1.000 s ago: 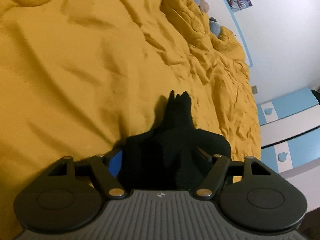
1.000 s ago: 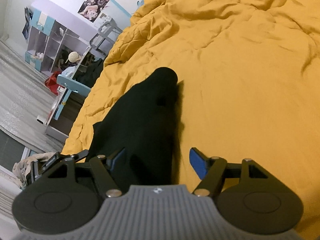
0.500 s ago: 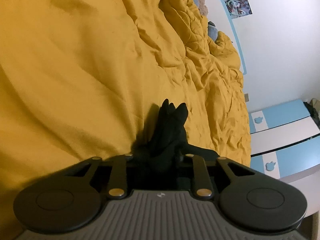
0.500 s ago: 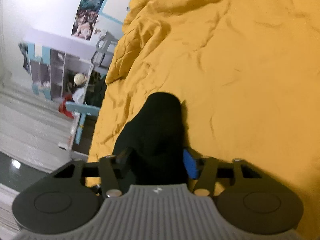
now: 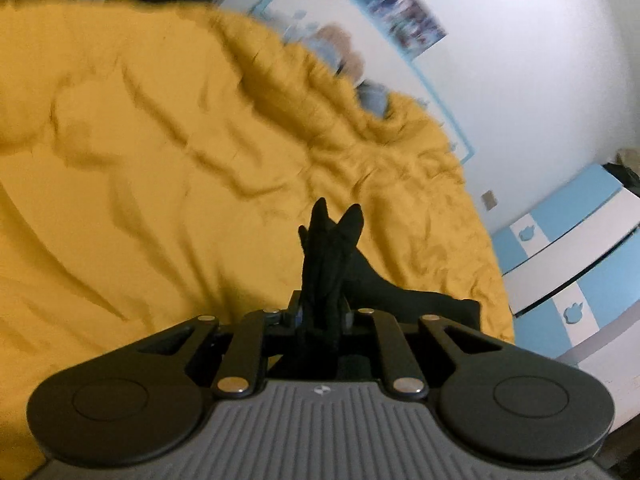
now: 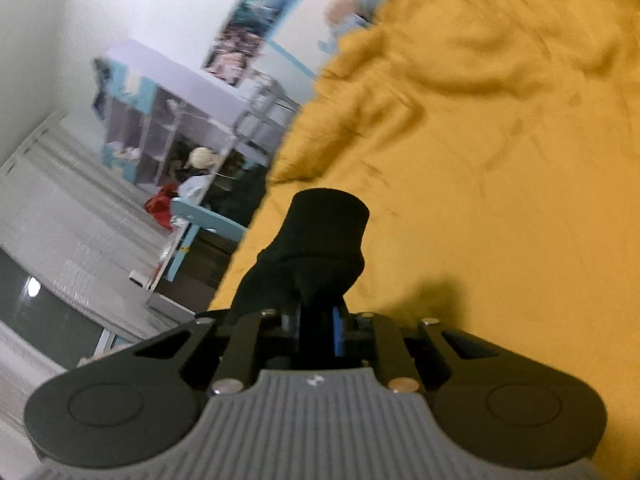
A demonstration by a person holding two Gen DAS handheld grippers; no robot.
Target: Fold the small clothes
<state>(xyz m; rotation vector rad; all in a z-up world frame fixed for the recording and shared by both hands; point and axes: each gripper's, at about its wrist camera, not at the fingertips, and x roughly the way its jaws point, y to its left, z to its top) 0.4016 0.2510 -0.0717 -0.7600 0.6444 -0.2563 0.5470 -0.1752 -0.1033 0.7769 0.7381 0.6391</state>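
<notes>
A small black garment [image 5: 332, 256] is held between both grippers above a yellow bedspread [image 5: 160, 168]. My left gripper [image 5: 320, 314] is shut on a bunched end of it, with pointed folds sticking up past the fingers. The rest trails off to the right [image 5: 416, 300]. My right gripper [image 6: 318, 322] is shut on the other end of the black garment [image 6: 320, 244], which stands up as a rounded fold past the fingers. The bedspread [image 6: 500, 160] fills the right of that view.
The bed edge runs diagonally in the right wrist view, with floor, a light blue chair [image 6: 204, 220] and a shelf unit [image 6: 168, 120] beyond. In the left wrist view, blue and white drawers [image 5: 568, 248] stand past the bed's right edge. Soft toys [image 5: 344, 52] lie at the head.
Both grippers went from open around the black garment to shut on it, then lifted it off the bedspread. Both views have tilted up toward the wall.
</notes>
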